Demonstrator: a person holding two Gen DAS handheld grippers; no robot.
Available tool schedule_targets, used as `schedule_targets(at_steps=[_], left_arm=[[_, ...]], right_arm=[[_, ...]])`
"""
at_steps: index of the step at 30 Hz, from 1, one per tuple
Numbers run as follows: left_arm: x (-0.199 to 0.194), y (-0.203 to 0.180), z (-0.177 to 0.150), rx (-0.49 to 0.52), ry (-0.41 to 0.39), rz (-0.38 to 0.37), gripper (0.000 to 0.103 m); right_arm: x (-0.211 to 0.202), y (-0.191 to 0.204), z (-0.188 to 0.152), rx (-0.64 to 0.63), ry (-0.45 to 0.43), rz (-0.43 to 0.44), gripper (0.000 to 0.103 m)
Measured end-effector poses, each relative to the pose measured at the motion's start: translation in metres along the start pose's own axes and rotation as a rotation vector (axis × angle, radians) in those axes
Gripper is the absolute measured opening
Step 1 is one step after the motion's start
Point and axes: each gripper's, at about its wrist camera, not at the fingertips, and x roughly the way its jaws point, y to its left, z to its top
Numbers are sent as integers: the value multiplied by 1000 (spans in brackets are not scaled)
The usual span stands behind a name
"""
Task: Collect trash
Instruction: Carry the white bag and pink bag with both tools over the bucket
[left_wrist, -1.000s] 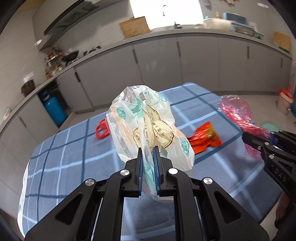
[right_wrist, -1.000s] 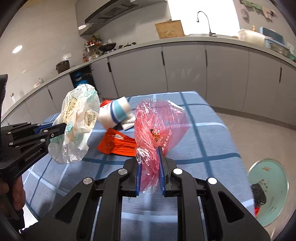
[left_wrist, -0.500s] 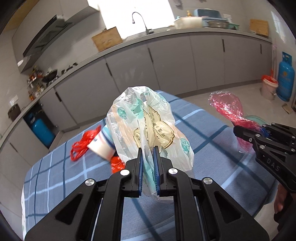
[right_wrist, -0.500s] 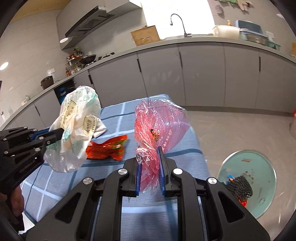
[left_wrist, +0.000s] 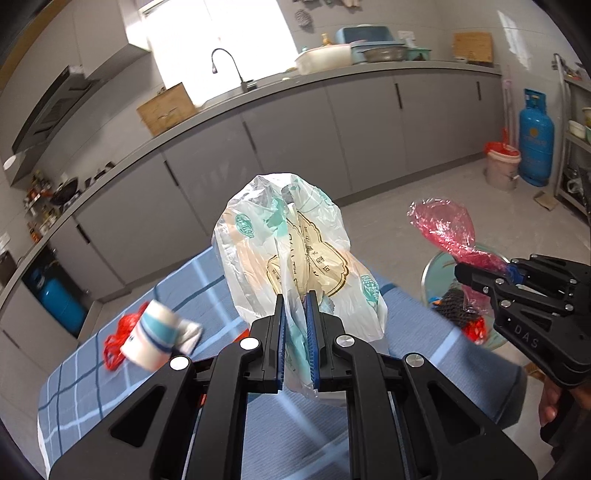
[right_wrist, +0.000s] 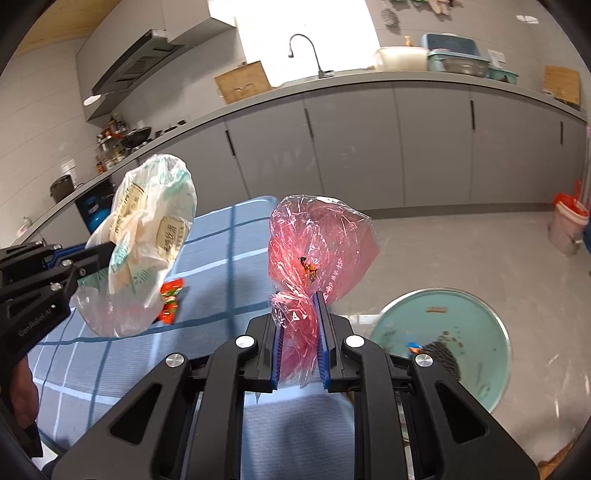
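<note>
both views have swung off the blue checked tablecloth (right_wrist: 221, 258) toward the round teal floor bin (right_wrist: 480, 314), so dumping looks near: left gripper (left_wrist: 295, 332) pinches the white printed plastic bag (left_wrist: 288, 240), right gripper (right_wrist: 299, 339) clamps the crinkled red plastic bag (right_wrist: 317, 247), both aloft.

Bright daylight blows out the window (left_wrist: 218, 40); fisheye edges curve and darken, with slight motion blur.

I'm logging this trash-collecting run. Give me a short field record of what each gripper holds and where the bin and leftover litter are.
left gripper: shut on white printed plastic bag
right gripper: shut on crumpled pink plastic bag
round teal trash bin: on the floor beside the table, already holding dark scraps
blue checked tablecloth: still carries a paper cup with blue stripes, red mesh netting and a red snack wrapper
</note>
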Motion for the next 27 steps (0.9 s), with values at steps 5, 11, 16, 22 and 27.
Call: schedule_targets(at_steps=[5, 11, 16, 22, 27], left_arm=[[10, -24, 8, 34, -2, -45, 11], [19, -53, 19, 72, -19, -103, 11], [28, -75, 23, 95, -17, -149, 9], [34, -103, 33, 129, -34, -199, 8], [43, -118, 35, 139, -28, -234, 8]], right_arm=[[-2, -26, -2, 35, -2, -43, 17], [-4, -60, -7, 73, 4, -99, 17], [-3, -82, -13, 99, 19, -138, 17], [-2, -107, -16, 134, 21, -175, 17], [-2, -122, -19, 154, 27, -201, 17]])
